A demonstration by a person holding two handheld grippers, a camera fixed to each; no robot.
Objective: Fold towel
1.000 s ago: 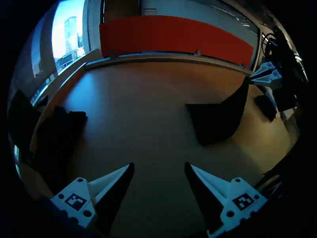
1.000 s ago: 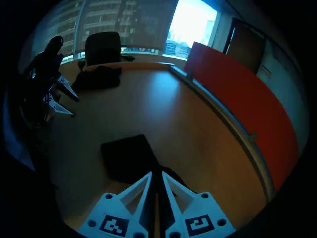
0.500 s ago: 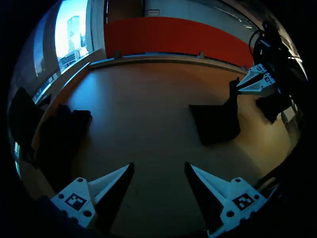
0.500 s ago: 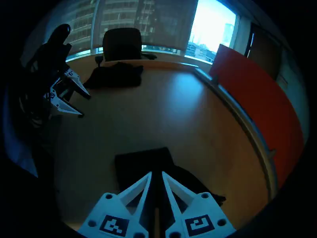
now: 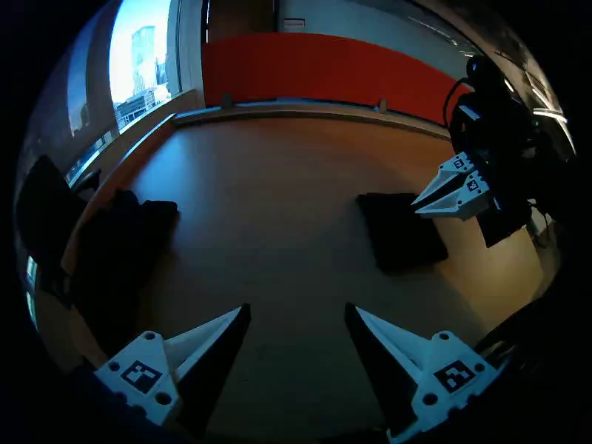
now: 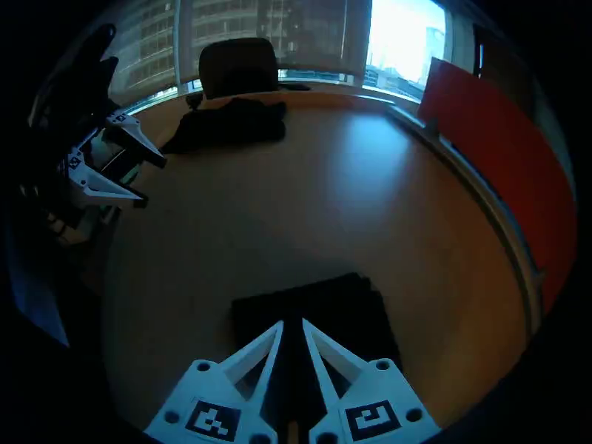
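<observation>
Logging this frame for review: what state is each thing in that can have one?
Dark fabric towel: folded, lying flat on the wooden table.
Left gripper: fingers wide open, holding nothing.
Right gripper: fingers nearly shut over the towel; grip unclear.
Dark heap of cloth: crumpled, not folded.

1. The towel [image 5: 399, 231] is dark, almost black, and folded into a compact rectangle.
2. It lies flat on the table [image 5: 259, 207], right of centre in the left gripper view.
3. In the right gripper view it sits low and central.
</observation>
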